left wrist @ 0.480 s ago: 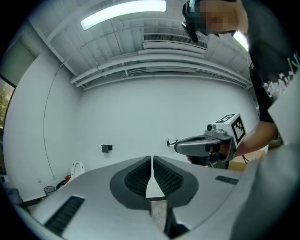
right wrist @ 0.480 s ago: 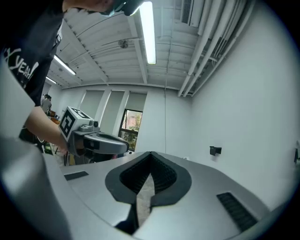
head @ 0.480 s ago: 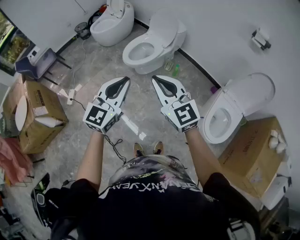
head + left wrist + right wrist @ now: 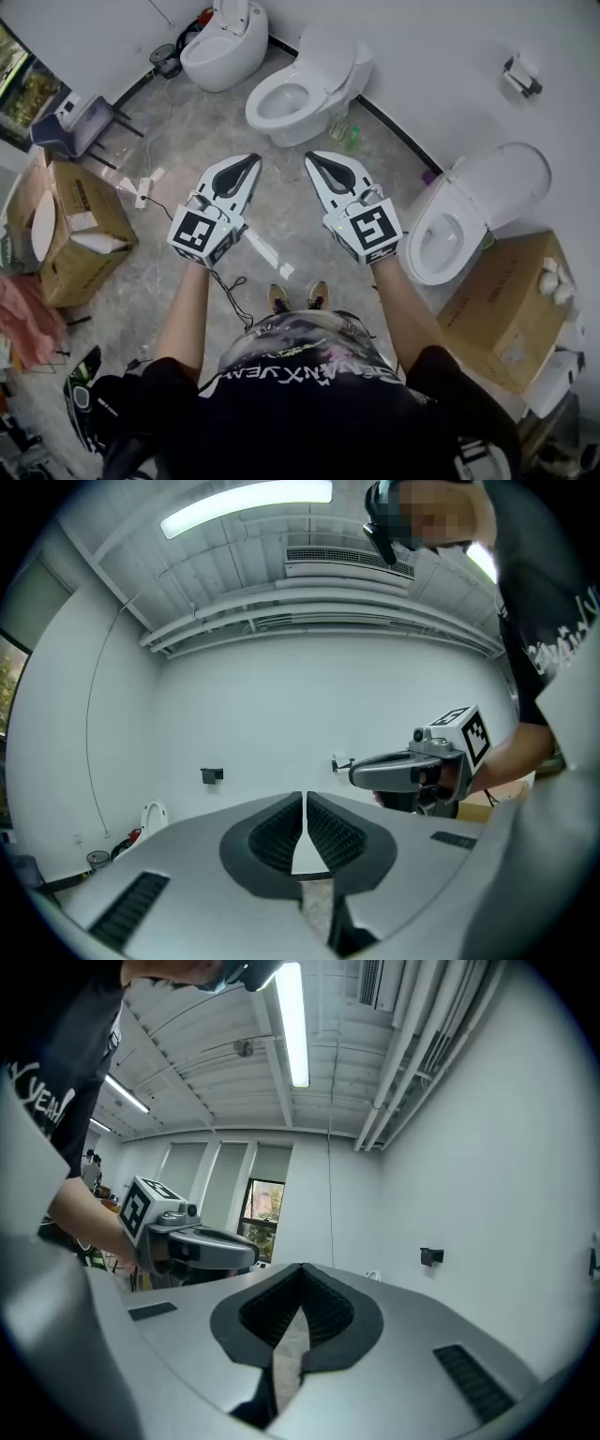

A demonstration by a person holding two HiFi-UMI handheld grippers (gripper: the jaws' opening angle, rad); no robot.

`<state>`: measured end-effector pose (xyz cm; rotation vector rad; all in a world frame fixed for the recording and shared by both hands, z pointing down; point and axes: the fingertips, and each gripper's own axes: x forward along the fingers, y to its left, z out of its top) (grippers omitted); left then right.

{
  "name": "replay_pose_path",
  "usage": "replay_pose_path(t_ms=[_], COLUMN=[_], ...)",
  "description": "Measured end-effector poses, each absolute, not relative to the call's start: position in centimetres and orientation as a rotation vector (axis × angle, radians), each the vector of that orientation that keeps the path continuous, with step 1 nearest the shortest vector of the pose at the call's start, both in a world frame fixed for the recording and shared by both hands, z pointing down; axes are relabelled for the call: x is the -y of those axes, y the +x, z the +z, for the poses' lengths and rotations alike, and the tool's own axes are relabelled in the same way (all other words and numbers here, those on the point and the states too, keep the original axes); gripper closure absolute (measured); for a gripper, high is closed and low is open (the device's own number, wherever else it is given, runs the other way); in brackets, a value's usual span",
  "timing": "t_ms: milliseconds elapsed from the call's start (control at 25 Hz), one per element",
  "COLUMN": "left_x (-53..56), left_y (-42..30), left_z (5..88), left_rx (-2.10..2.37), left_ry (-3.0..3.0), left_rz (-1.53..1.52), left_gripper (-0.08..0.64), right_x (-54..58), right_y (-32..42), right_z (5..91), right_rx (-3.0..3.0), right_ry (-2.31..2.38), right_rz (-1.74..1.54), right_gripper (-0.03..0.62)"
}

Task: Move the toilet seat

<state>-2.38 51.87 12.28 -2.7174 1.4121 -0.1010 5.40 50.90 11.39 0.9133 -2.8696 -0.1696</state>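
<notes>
Three white toilets stand along the wall in the head view. The far left one (image 4: 223, 49) is closed. The middle toilet (image 4: 302, 92) has its lid (image 4: 330, 52) raised, and so does the right toilet (image 4: 467, 216), whose seat ring (image 4: 441, 246) is down. My left gripper (image 4: 253, 159) and right gripper (image 4: 309, 157) hover side by side over the floor, level, short of the middle toilet. Both are shut with nothing between the jaws, as the left gripper view (image 4: 305, 797) and right gripper view (image 4: 302, 1269) show. Neither touches a toilet.
A cardboard box (image 4: 80, 230) sits at the left and another (image 4: 502, 305) at the right near the right toilet. A power strip with cable (image 4: 141, 192), a white strip (image 4: 262, 248) and a green bottle (image 4: 351, 141) lie on the floor. A chair (image 4: 80, 122) stands far left.
</notes>
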Motion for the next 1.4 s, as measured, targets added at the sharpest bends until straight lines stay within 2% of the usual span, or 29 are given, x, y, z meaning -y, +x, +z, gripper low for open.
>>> replay_pose_path(t_ms=[240, 920, 1000, 1240, 1400], left_x=[-51.6, -51.1, -51.0, -50.9, -50.9], left_y=[-1.7, -1.5, -1.5, -1.6, -1.4], left_z=[12.5, 12.6, 12.7, 13.1, 13.3], left_rx=[-1.408, -1.364, -1.358, -1.346, -1.326], left_ry=[-2.723, -2.751, -2.758, -2.762, -2.771], left_rz=[-0.103, -0.074, -0.079, -0.106, -0.121], left_gripper=[0.526, 0.524, 0.505, 0.443, 0.405], right_x=[-50.5, -50.1, -50.0, -50.1, -50.3], right_y=[6.0, 5.7, 5.7, 5.5, 5.4], right_z=[12.1, 12.8, 12.9, 13.0, 13.1], right_rx=[2.884, 2.868, 2.867, 2.875, 2.879], right_ry=[0.924, 0.936, 0.934, 0.924, 0.897], right_rz=[-0.067, -0.094, -0.094, -0.080, -0.082], right_gripper=[0.589, 0.581, 0.580, 0.524, 0.453])
